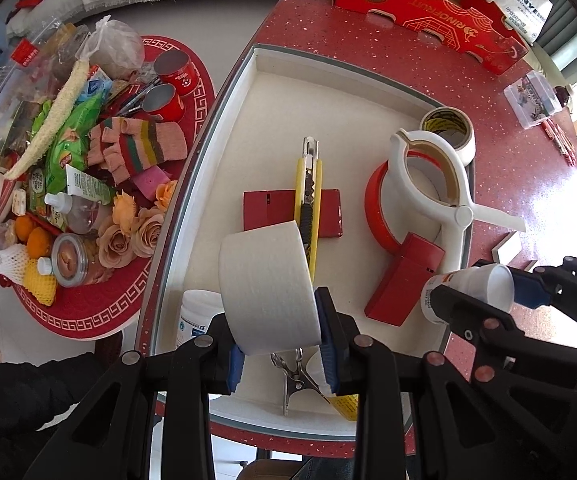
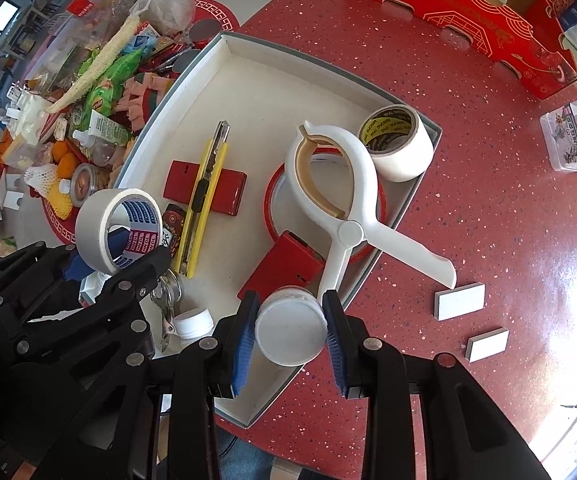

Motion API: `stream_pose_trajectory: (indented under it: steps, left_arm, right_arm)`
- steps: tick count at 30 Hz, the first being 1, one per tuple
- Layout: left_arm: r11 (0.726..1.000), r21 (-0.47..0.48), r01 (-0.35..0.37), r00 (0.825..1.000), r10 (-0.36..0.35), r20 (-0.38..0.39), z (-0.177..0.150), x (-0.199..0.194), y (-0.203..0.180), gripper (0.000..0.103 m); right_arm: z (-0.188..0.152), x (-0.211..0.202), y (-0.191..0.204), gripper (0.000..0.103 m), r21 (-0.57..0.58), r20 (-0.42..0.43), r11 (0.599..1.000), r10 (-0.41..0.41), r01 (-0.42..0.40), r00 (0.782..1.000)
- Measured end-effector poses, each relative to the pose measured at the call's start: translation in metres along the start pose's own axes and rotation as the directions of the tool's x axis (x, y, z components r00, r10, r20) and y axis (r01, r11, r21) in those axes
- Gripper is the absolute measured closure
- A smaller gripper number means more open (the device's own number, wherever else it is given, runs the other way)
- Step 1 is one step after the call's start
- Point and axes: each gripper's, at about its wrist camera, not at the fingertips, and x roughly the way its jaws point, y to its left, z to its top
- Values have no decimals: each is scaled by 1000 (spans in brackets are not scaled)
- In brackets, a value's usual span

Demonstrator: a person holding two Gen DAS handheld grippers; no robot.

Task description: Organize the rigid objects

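A: What is each gripper carrying over the white tray (image 2: pixel 224 46)?

B: The left gripper (image 1: pixel 278 344) is clamped on a white tape roll (image 1: pixel 266 292), one blue pad on the outer wall and the other inside the core. The right gripper (image 2: pixel 290 334) is clamped on a small white bottle (image 2: pixel 291 330), a pad pressed on either side of its round cap. Both are held above the tray's near end.

A: Does one camera show more than the other?

B: Yes. The left wrist view shows only the roll's plain white outer face. The right wrist view looks into its core, printed in blue and red, with the left pad inside the ring. The bottle's label side shows only in the left wrist view, at the right edge.

A: What lies around them?

B: A yellow utility knife (image 2: pixel 204 196) rests across a flat red box (image 2: pixel 206 192) mid-tray. To the right a big white clamp (image 2: pixel 342 196) sits over a red tape ring (image 1: pixel 376 208), with a second red box (image 2: pixel 282 270) beside the bottle. Another tape roll (image 2: pixel 396 142) stands in the far right corner. A metal clip (image 1: pixel 294 380) and another white bottle (image 2: pixel 192 322) lie near the left gripper.

A: Outside the tray?

B: The red speckled table (image 2: pixel 468 184), a red cardboard carton (image 2: pixel 460 12) at the far side, and two small white blocks (image 2: pixel 458 300) on the right.
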Motion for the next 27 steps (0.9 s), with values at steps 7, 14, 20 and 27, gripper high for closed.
stream_pose_trajectory:
  steps: [7, 14, 20, 27]
  left_arm:
    - [1000, -9, -8, 999, 7, -34, -4, 13, 4, 60]
    - [996, -38, -86, 996, 85, -19, -17, 7, 15, 2]
    - [996, -90, -3, 998, 9, 61, -27, -23, 28, 0]
    - [987, -155, 38, 999, -33, 33, -29, -39, 26, 1]
  right_arm:
    - [3, 14, 5, 68, -60, -30, 998, -11, 10, 999]
    - [-2, -4, -15, 24, -34, 17, 999, -36, 36, 999]
    - [-18, -30, -29, 1, -10, 78, 1000, 0, 0, 997]
    - [-39, -48, -17, 1, -23, 113, 999, 31, -28, 993]
